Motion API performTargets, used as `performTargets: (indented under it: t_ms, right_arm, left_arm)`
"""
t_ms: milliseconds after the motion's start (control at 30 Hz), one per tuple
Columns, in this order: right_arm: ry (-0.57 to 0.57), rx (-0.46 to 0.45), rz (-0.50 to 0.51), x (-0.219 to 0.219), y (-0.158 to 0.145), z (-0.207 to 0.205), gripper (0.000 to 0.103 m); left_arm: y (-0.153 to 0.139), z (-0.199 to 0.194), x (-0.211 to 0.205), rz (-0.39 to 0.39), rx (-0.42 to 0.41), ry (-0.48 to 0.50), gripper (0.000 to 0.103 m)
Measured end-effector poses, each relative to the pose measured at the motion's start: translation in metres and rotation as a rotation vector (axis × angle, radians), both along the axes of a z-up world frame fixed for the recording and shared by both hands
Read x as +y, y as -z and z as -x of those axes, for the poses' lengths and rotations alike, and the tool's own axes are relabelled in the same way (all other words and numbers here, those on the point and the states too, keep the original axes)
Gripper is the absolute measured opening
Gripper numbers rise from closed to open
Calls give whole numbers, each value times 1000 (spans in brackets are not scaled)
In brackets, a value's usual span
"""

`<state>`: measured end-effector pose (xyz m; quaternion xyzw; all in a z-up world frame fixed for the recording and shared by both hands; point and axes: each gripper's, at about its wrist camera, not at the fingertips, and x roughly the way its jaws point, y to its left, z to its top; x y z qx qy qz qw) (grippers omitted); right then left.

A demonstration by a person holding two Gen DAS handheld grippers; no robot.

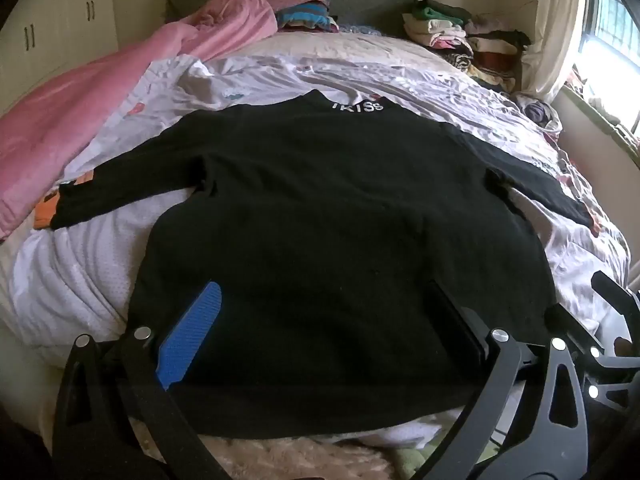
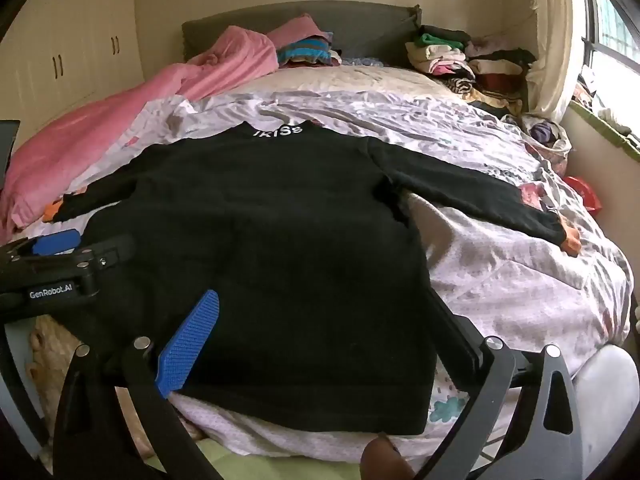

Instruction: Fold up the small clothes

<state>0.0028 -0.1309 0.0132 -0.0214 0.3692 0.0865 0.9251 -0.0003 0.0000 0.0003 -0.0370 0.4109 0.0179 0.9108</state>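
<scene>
A small black long-sleeved top [image 1: 320, 216] with white letters at the collar lies flat on the bed, both sleeves spread out; it also shows in the right wrist view [image 2: 256, 248]. My left gripper [image 1: 320, 308] is open and empty, its blue pad [image 1: 192, 336] and dark finger [image 1: 460, 320] standing wide apart above the top's hem. My right gripper [image 2: 324, 316] is open and empty over the hem's right part, blue pad [image 2: 190, 344] on the left. The left gripper's body [image 2: 52, 268] shows at the left of the right wrist view.
The bed has a wrinkled pale lilac sheet [image 1: 440, 92]. A pink blanket [image 1: 100, 92] lies along the left side. Piles of folded clothes [image 1: 460, 36] sit at the headboard's right. A window [image 1: 612, 28] is on the right, cupboards [image 1: 52, 28] on the left.
</scene>
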Motion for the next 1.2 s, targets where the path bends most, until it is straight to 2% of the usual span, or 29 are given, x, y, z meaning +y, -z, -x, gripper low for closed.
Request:
performTargets:
  t_ms: [600,1200]
  right_arm:
    - [8,-23,11,7,-1,11,99]
    - [8,-19,10,3,-1,4,99]
  left_arm:
    - [0,0,0,-3,-1,-1,95]
    - [0,0,0,-2,0,1,95]
